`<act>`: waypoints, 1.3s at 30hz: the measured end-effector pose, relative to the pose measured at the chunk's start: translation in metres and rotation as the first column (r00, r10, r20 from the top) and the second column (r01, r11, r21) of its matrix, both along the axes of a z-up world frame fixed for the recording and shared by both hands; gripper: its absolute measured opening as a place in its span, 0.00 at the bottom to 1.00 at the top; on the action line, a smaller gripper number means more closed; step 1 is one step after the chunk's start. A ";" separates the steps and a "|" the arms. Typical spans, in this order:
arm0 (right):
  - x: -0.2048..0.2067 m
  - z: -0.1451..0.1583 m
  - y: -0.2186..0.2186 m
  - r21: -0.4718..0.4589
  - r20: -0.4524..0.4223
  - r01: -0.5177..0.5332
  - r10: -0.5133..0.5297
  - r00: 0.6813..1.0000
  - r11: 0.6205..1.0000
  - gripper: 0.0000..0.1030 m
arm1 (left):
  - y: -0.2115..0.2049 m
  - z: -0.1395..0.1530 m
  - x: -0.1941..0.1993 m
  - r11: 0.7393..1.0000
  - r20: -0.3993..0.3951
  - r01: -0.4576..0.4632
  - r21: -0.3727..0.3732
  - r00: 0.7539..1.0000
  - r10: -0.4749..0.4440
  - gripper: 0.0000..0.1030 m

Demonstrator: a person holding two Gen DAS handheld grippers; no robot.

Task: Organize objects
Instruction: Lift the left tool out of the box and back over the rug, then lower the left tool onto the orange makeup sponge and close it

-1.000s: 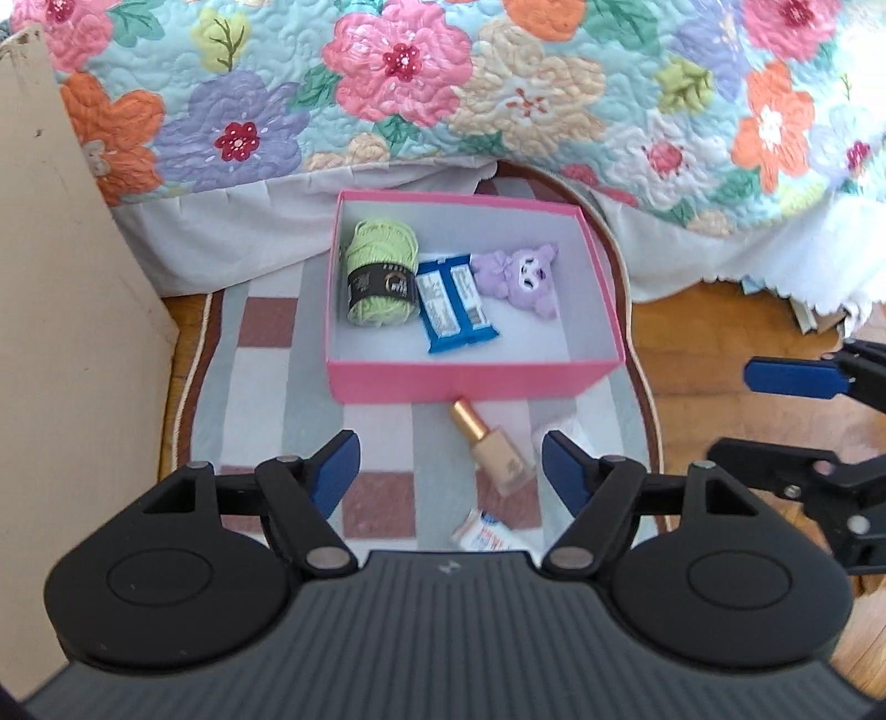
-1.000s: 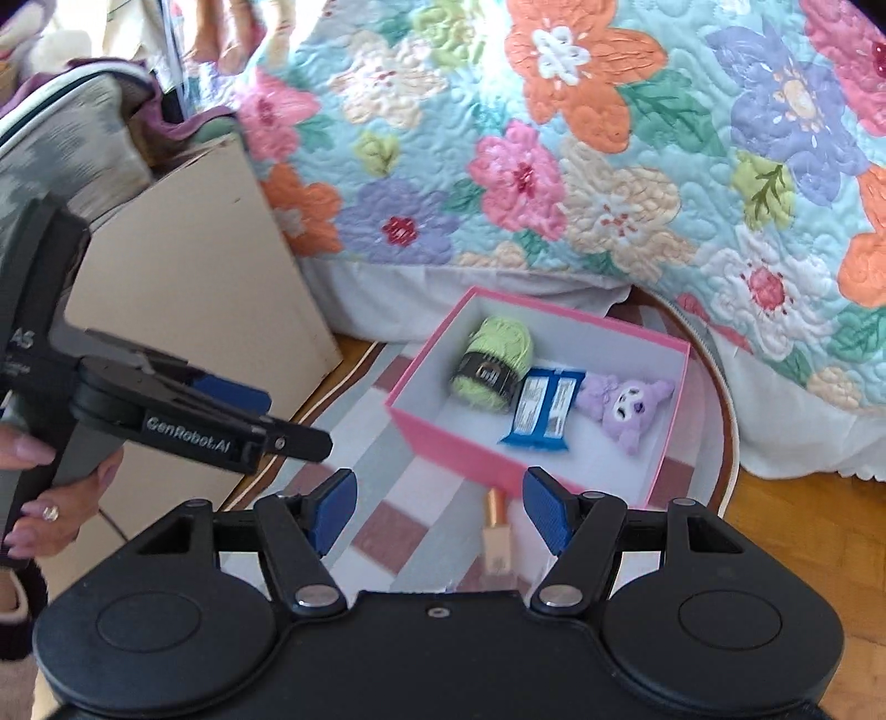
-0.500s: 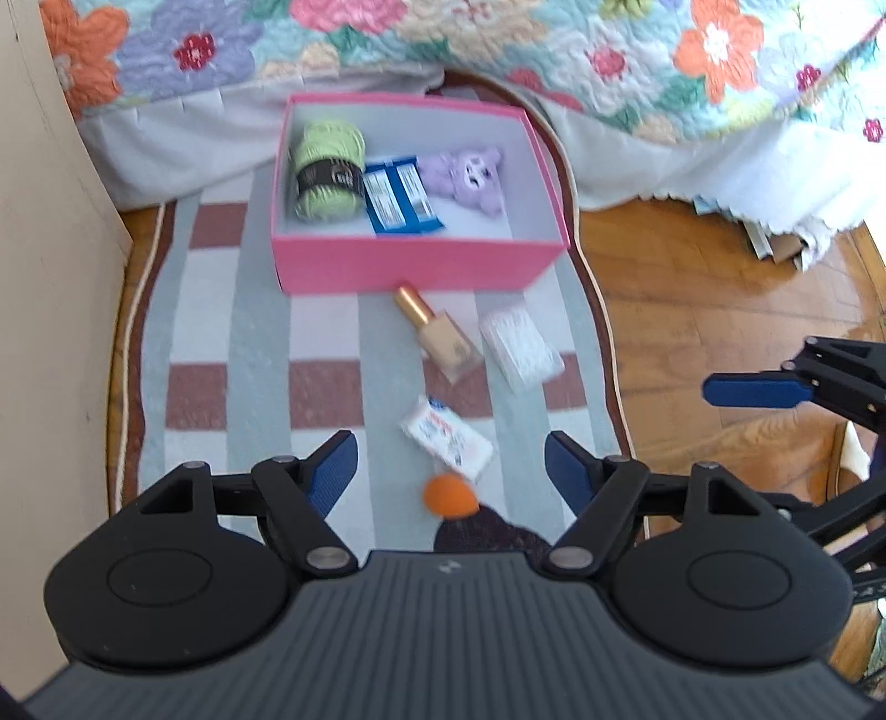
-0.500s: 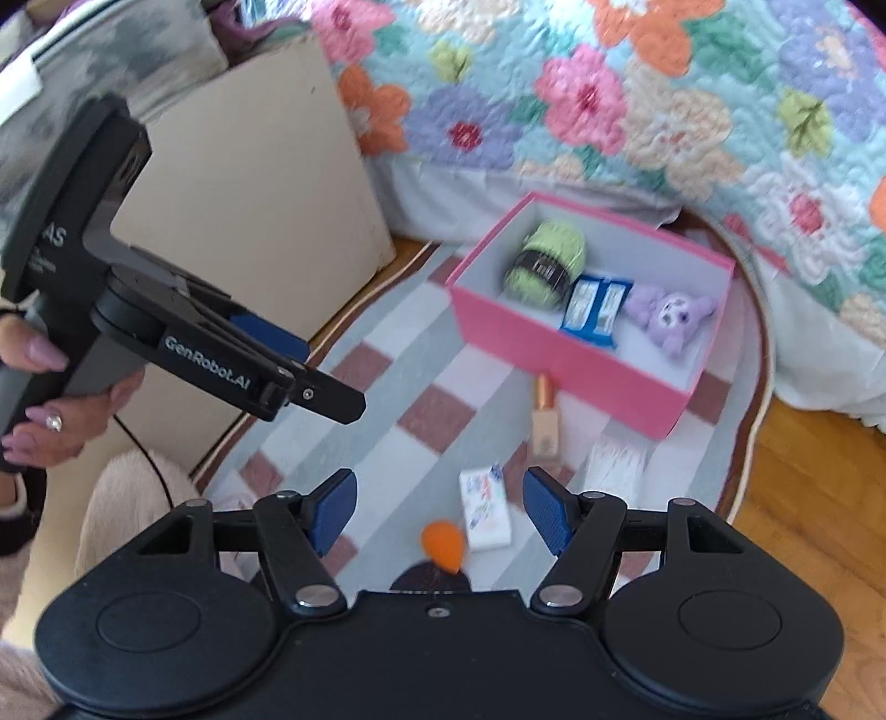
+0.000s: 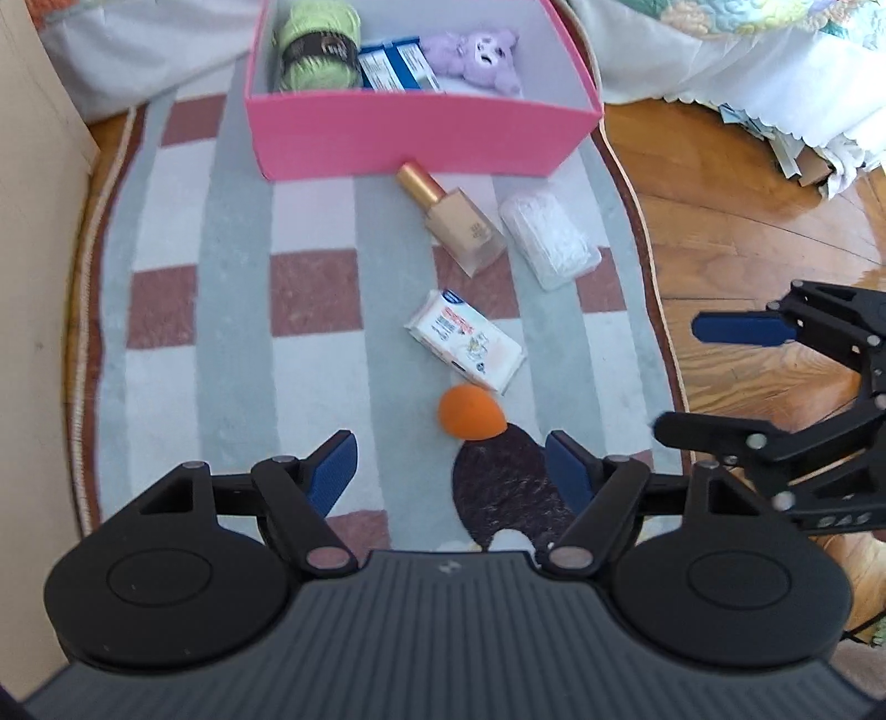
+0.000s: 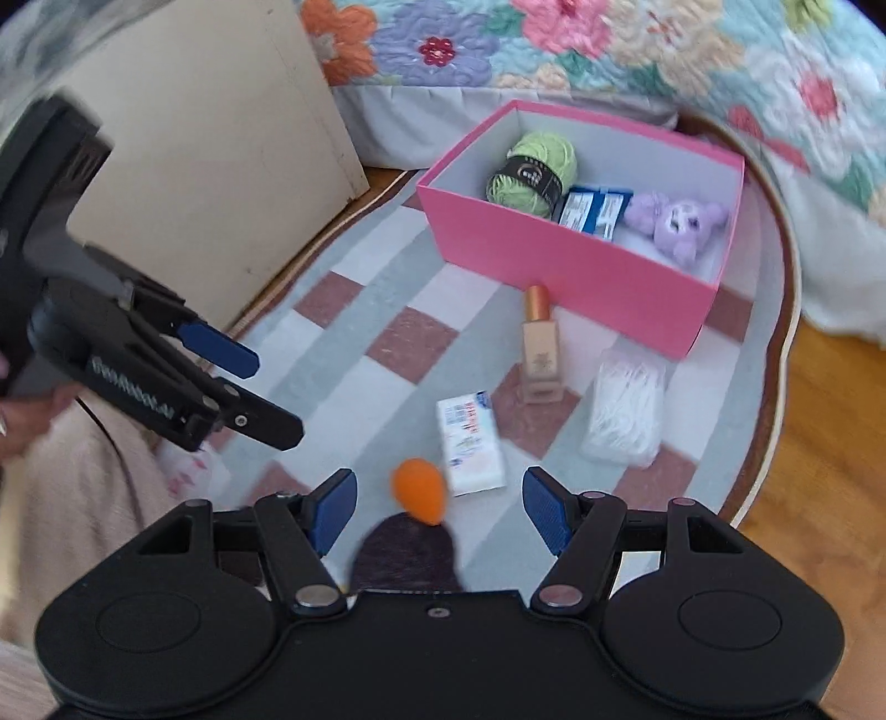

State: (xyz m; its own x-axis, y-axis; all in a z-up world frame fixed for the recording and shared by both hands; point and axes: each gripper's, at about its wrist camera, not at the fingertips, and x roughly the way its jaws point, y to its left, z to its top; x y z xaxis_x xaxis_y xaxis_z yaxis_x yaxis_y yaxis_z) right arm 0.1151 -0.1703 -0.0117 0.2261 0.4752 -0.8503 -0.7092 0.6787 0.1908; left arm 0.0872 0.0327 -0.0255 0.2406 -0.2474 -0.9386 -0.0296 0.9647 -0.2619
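Observation:
A pink box (image 5: 410,138) (image 6: 554,260) on the rug holds green yarn (image 5: 315,50), a blue packet (image 5: 396,66) and a purple plush (image 5: 482,55). On the rug in front lie a foundation bottle (image 5: 459,221) (image 6: 540,349), a clear bag of cotton swabs (image 5: 548,238) (image 6: 623,410), a white tissue pack (image 5: 468,340) (image 6: 470,443), an orange sponge (image 5: 470,412) (image 6: 418,490) and a dark round object (image 5: 504,487). My left gripper (image 5: 451,471) is open and empty above the sponge. My right gripper (image 6: 437,501) is open and empty, near the sponge.
The checked rug (image 5: 221,310) lies on a wood floor (image 5: 747,238). A beige board (image 6: 194,138) stands at the left. A floral quilted bed (image 6: 609,50) is behind the box. The right gripper shows in the left wrist view (image 5: 720,376), the left one in the right wrist view (image 6: 255,393).
Both grippers have pulled back and tilted down from the box; the tissue pack, sponge and dark object have come into view. Both stay open.

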 end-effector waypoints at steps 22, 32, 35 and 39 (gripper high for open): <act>-0.017 -0.125 0.060 -0.060 -0.051 -0.166 0.163 0.985 0.984 0.49 | -0.011 -0.103 0.003 0.991 0.064 -0.031 -0.132 0.997 0.040 0.43; -0.008 -0.139 0.047 -0.037 -0.071 -0.032 0.029 0.997 0.999 0.35 | -0.015 -0.115 0.001 0.993 0.156 -0.056 -0.108 0.985 0.072 0.33; -0.011 -0.135 0.043 -0.022 -0.073 -0.023 0.022 0.997 0.999 0.34 | -0.016 -0.112 -0.003 0.983 0.146 -0.051 -0.177 0.986 0.077 0.24; -0.014 -0.118 0.038 -0.001 -0.071 -0.027 0.027 0.997 1.000 0.34 | -0.021 -0.095 -0.013 0.983 0.179 -0.049 -0.179 0.981 0.081 0.24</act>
